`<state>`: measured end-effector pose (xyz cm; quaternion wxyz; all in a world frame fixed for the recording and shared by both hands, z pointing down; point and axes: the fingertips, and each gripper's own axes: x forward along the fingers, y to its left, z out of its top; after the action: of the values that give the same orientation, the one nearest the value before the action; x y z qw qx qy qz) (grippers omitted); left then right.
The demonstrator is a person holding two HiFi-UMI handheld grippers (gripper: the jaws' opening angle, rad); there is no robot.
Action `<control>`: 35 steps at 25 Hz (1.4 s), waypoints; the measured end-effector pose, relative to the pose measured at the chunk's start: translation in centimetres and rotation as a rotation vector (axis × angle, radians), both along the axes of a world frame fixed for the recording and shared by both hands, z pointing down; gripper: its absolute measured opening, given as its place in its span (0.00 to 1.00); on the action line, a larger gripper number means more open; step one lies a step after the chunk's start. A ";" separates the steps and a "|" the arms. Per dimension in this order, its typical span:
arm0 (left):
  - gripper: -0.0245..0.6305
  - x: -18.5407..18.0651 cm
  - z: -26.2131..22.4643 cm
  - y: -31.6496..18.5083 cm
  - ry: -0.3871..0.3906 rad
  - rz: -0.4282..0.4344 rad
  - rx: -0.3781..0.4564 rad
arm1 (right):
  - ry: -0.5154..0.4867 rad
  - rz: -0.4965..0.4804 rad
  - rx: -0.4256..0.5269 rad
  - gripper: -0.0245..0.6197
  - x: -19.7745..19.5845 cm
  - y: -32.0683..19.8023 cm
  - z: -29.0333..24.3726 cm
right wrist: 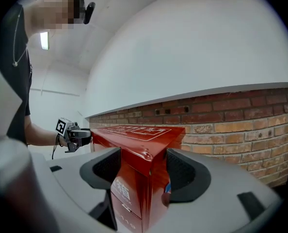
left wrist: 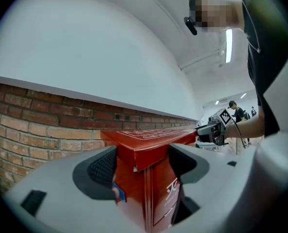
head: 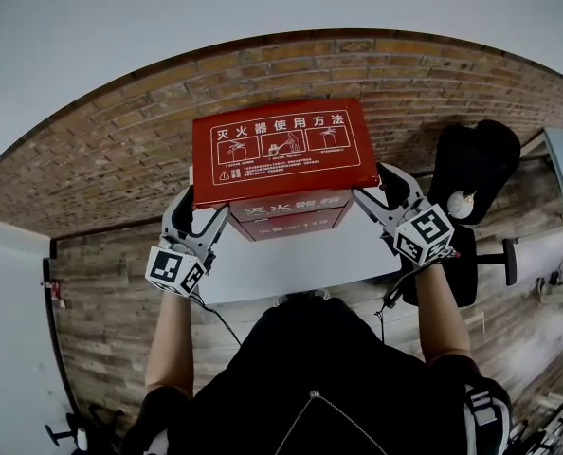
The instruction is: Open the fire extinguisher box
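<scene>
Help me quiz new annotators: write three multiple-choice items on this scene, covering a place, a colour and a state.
1. The box stands on: A the white table; B a shelf; C a cart.
2. The box is: A green; B red; C yellow.
3. Jaws of the left gripper are: A shut, empty; B out of view; C apart round a corner of the lid.

A: the white top lies under the box. B: every visible side is red. C: the corner sits between the spread pads.
</scene>
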<state>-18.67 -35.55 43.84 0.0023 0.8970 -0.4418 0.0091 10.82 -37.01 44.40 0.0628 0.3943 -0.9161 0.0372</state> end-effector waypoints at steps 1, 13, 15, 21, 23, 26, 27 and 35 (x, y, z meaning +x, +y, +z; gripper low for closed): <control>0.60 0.0 -0.1 0.0 0.000 0.000 0.001 | -0.001 -0.001 0.002 0.48 0.0 -0.1 -0.1; 0.60 -0.1 -4.3 -0.3 0.007 -0.013 0.071 | -0.091 -0.031 0.054 0.47 0.0 -0.4 -4.8; 0.60 -0.2 -6.4 -1.1 -0.012 -0.014 0.120 | -0.097 -0.057 0.102 0.47 -0.2 -1.3 -7.2; 0.60 -0.6 -11.7 -6.1 -0.039 -0.030 0.212 | -0.121 -0.069 0.206 0.47 -0.3 -6.5 -13.0; 0.60 -0.9 -12.7 -7.9 -0.038 -0.044 0.227 | -0.123 -0.051 0.224 0.47 -0.5 -8.7 -14.2; 0.60 -1.1 -13.6 -10.5 -0.037 -0.060 0.239 | -0.144 0.001 0.213 0.47 -0.6 -12.1 -15.1; 0.60 -1.1 -13.9 -11.3 -0.035 -0.068 0.240 | -0.160 0.009 0.208 0.47 -0.6 -13.0 -15.3; 0.60 -1.5 -14.4 -17.1 -0.019 -0.104 0.186 | -0.108 0.075 0.194 0.47 -1.5 -18.8 -15.8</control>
<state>-20.12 -52.64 29.40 -0.0844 0.8691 -0.4868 -0.0237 9.31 -55.77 28.65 -0.0267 0.4299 -0.9020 -0.0280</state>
